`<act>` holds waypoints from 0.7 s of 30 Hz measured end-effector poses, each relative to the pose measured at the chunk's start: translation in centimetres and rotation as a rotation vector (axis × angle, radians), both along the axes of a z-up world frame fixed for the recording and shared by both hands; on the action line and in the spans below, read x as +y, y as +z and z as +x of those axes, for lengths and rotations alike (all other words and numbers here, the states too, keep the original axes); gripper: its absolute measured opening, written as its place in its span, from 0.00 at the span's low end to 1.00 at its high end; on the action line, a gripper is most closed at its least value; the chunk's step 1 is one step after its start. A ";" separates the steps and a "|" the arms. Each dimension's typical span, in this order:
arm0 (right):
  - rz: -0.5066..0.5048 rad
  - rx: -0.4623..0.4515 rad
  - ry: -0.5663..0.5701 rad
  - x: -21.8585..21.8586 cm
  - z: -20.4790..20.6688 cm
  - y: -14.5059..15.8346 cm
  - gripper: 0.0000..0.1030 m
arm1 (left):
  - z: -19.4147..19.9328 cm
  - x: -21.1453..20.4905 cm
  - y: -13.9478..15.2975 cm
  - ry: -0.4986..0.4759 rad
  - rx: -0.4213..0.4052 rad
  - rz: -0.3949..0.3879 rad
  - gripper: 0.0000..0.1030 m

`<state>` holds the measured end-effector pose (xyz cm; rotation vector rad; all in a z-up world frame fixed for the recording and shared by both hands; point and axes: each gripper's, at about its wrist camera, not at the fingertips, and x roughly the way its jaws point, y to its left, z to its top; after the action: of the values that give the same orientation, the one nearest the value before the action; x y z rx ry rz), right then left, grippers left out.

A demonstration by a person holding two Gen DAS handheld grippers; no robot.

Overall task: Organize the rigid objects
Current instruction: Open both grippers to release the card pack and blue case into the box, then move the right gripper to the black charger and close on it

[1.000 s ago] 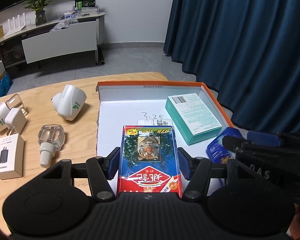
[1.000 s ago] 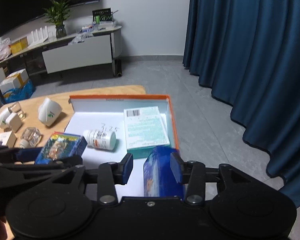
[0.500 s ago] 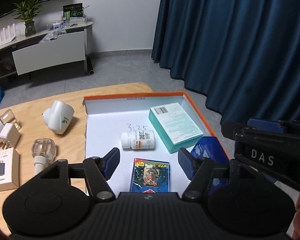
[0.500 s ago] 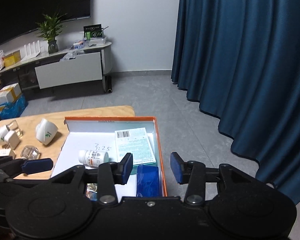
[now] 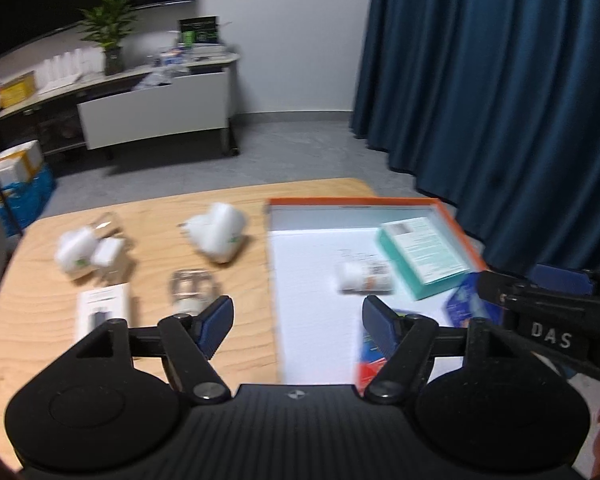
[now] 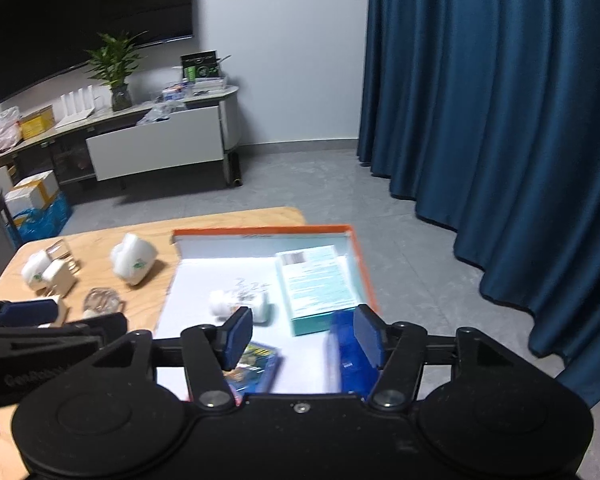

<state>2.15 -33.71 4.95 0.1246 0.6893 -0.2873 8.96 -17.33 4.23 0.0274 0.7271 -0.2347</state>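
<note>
Blue-padded left tongs [image 5: 296,320] just widened, apart, holding nothing; right tongs [image 6: 302,338] likewise, blue box [image 6: 350,356] released.

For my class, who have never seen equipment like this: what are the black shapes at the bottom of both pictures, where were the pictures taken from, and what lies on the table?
Each picture comes from a camera on a hand-held gripper, looking forward along its jaws. A person holds one in each hand; there is no robot. The left gripper and right gripper have just been opening their jaws, and both hold nothing. On the wooden table stands an orange-rimmed box holding a teal carton, a white pill bottle, a tiger-print pack and a blue pack. Beside it lie white plugs and small boxes.
</note>
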 end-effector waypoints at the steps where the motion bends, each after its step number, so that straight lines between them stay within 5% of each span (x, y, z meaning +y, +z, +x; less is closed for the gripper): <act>1: 0.006 0.001 0.009 0.6 0.0 -0.1 0.68 | 0.0 0.8 0.0 0.015 0.006 0.000 0.71; 21: 0.058 0.048 0.207 12.1 2.4 -2.3 0.68 | -1.0 11.6 -0.6 0.224 0.024 0.013 0.71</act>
<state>4.57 -21.64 2.65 0.1005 0.7523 -0.0720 7.95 -5.72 3.61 -0.0443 0.7496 -0.0157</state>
